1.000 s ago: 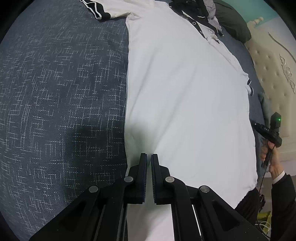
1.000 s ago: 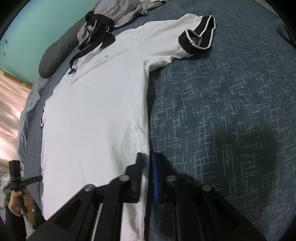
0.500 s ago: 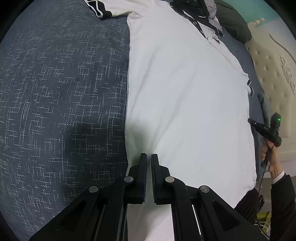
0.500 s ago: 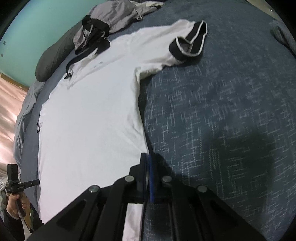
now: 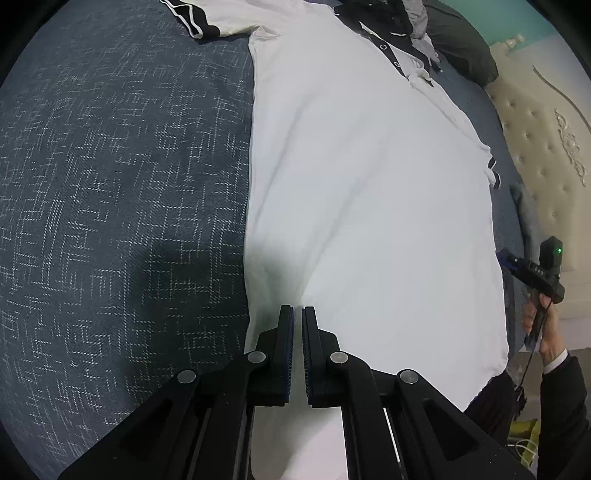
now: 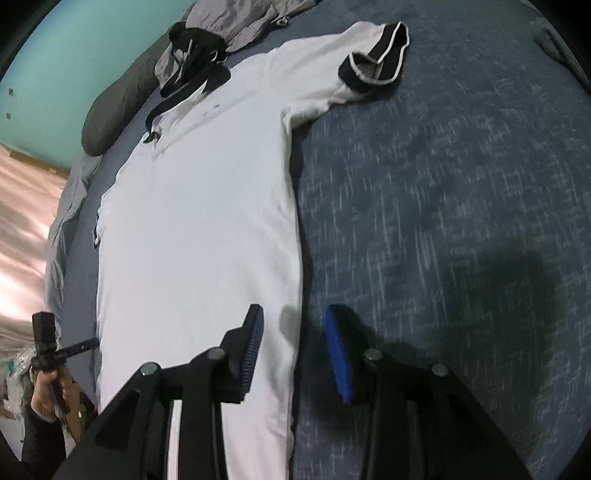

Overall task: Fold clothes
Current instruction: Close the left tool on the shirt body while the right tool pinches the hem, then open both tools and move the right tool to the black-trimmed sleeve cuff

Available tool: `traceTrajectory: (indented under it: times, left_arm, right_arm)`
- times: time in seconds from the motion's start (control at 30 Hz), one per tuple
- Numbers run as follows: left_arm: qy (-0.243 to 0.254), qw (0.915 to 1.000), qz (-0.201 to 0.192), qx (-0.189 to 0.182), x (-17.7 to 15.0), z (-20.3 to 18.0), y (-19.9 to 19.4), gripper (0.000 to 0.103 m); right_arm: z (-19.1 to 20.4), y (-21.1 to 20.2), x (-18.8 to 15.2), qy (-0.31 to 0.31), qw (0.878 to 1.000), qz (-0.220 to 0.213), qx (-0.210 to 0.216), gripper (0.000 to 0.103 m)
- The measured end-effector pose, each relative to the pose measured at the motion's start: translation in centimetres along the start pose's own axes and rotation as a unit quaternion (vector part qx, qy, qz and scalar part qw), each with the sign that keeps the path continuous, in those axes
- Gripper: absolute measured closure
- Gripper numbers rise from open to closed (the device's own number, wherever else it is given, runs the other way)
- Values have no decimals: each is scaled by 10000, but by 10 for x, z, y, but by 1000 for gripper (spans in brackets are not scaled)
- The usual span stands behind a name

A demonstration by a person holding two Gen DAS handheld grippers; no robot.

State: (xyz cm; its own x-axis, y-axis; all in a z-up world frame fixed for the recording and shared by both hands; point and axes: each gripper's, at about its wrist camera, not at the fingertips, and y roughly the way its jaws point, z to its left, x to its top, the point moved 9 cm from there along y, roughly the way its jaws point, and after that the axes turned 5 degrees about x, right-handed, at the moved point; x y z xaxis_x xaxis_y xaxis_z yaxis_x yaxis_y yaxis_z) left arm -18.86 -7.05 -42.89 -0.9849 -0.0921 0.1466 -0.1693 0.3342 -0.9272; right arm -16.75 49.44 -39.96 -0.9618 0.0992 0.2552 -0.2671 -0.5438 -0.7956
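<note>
A white polo shirt (image 5: 369, 203) with black collar and black-trimmed sleeves (image 6: 376, 62) lies flat, face up, on a dark blue patterned bedspread (image 5: 110, 184). My left gripper (image 5: 297, 312) rests at one side edge of the shirt near the hem, its jaws shut, and creases in the cloth run into the tips. My right gripper (image 6: 294, 325) is open and straddles the opposite side edge of the shirt (image 6: 203, 221), one finger over white cloth and the other over the bedspread (image 6: 443, 184). Nothing is between its fingers.
A grey and black garment (image 6: 236, 22) is bunched at the collar end, beside a dark pillow (image 6: 114, 110). A cream tufted headboard (image 5: 535, 129) and a teal wall border the bed. Each view shows a hand (image 5: 543, 325) holding the other gripper at the bed's edge.
My right gripper was shut at the shirt's side edge half a second ago and now stands wide open. The left gripper has stayed shut in the same spot.
</note>
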Motion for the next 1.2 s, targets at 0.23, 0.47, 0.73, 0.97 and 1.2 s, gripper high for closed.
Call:
traceTrajectory:
  times: [0.23,0.47,0.73,0.97,1.2]
  left_arm:
    - [30,10000,-46,-14,-8,-5,-5,98]
    - [-26,10000,-54,-9,-10,-5,-4,98]
    - [-97,9999,-101,-32,-11,-8,-2,98]
    - [-114,9998,-110,-85,-16,-14,-1,98]
    - [-134,9998,-105,-57,-22,-13,0,98]
  right_arm:
    - [-2,2,-5,5,10000,8,-16,92]
    - [-4,5,-9,-29,10000,20,-76,102]
    - [-15,-1,-3,97,9998,-123,-150,103]
    - [3,16,-2,27,10000,49,36,94]
    - [9,26,1,-135,9998,77,-133,98]
